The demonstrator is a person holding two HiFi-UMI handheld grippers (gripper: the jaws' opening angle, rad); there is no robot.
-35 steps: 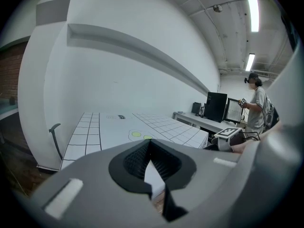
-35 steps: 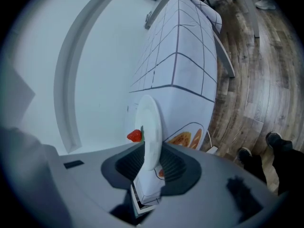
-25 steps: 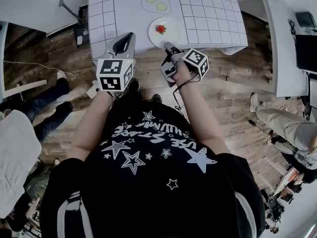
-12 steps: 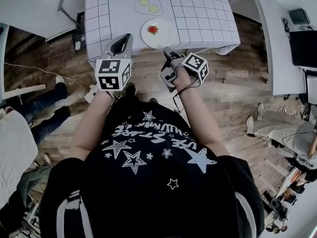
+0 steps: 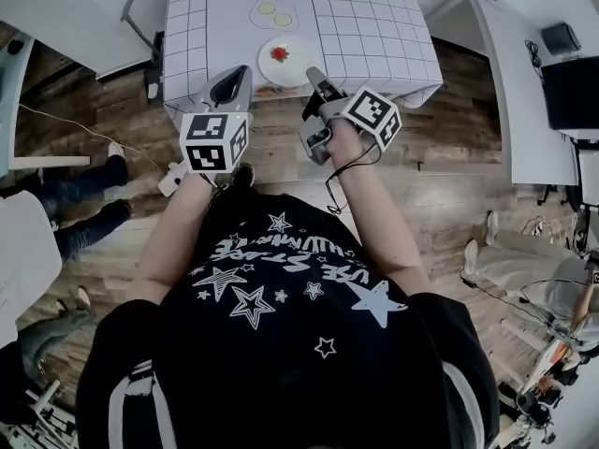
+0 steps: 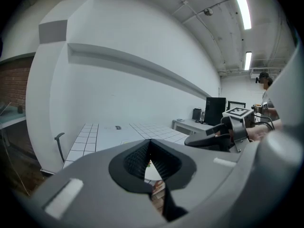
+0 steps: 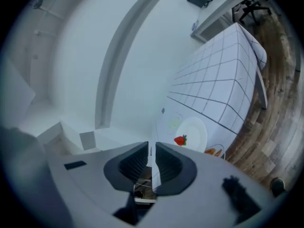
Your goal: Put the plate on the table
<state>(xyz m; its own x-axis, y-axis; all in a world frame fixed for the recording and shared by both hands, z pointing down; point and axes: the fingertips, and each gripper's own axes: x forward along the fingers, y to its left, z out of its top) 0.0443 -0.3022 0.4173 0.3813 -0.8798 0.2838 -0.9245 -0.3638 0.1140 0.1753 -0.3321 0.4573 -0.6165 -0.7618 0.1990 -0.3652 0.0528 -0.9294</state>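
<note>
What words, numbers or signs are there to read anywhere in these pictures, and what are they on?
No text can be read for certain.
Black T-shirt: white lettering among stars, upside down and creased, not legible.
Left marker cube and right marker cube: black-and-white square patterns, no words.
Table: a small dark label, too small to read.

an office-like lab: white desks (image 5: pixel 526 82), black monitor (image 5: pixel 573 92), wood floor (image 5: pixel 449 138).
</note>
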